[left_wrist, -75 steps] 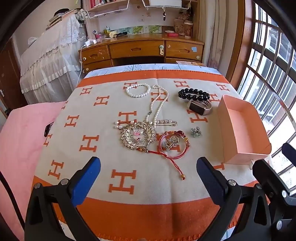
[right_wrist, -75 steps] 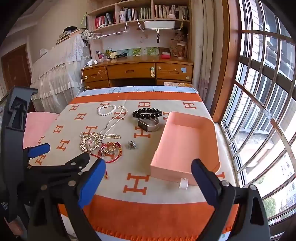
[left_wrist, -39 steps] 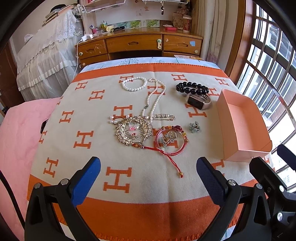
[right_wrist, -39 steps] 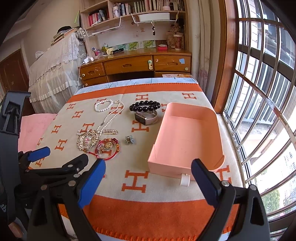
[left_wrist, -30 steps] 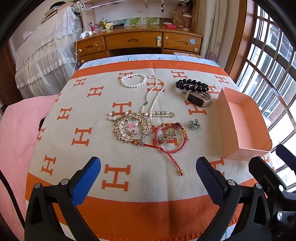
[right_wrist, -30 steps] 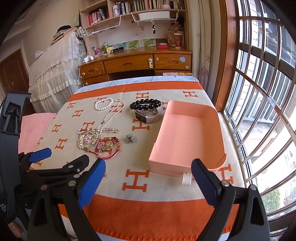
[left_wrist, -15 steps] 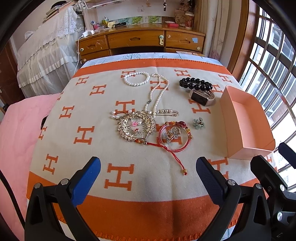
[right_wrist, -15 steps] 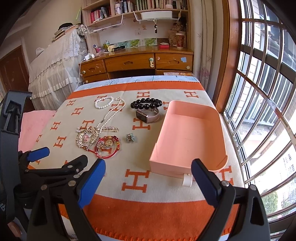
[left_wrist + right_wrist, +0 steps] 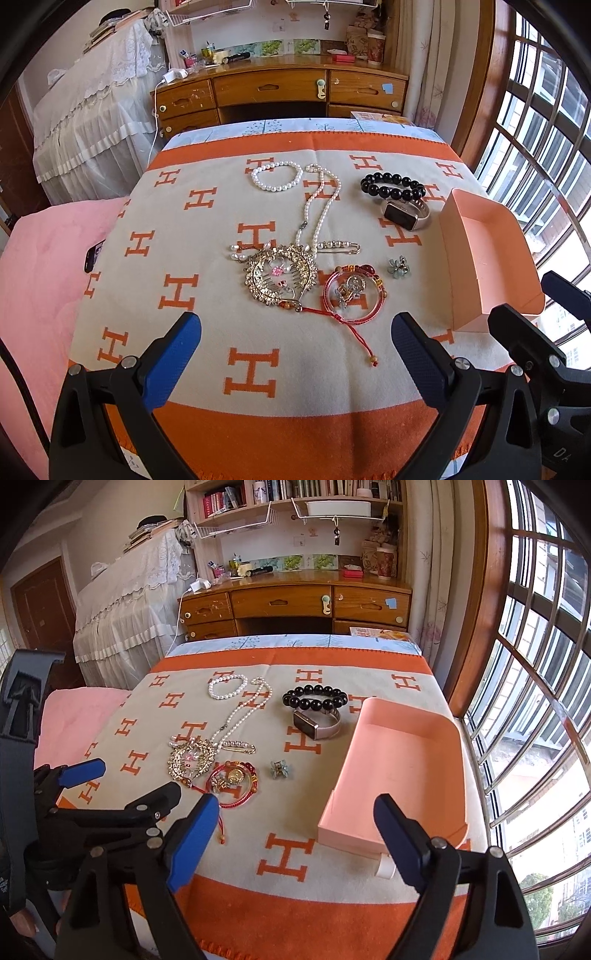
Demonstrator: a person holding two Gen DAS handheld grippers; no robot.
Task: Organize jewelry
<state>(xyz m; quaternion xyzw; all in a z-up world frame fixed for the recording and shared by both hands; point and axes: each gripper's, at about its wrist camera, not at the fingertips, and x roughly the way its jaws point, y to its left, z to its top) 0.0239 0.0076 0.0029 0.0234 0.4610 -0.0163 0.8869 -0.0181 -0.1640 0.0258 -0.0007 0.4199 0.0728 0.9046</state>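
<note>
Jewelry lies on an orange-and-beige H-patterned blanket [image 9: 177, 229]: a pearl bracelet [image 9: 275, 176], a pearl necklace [image 9: 319, 206] with a gold round pendant [image 9: 280, 275], a black bead bracelet [image 9: 392, 185], a watch [image 9: 404, 216], a pearl pin [image 9: 340, 245], a red cord bracelet [image 9: 352, 293] and a small flower ring [image 9: 399, 266]. An open pink box [image 9: 400, 768] stands at the right and holds nothing. My left gripper [image 9: 295, 354] is open and empty, near the blanket's front edge. My right gripper [image 9: 291, 830] is open and empty, in front of the box.
A wooden desk with drawers [image 9: 280, 92] stands behind the table. A lace-covered piece of furniture [image 9: 96, 122] is at the back left. A pink cushion [image 9: 33, 280] lies at the left, with a dark phone [image 9: 94, 254] at its edge. Windows [image 9: 535, 701] run along the right.
Both grippers have shifted slightly and tilted; the jewelry and box have not moved. Both grippers stay open and empty.
</note>
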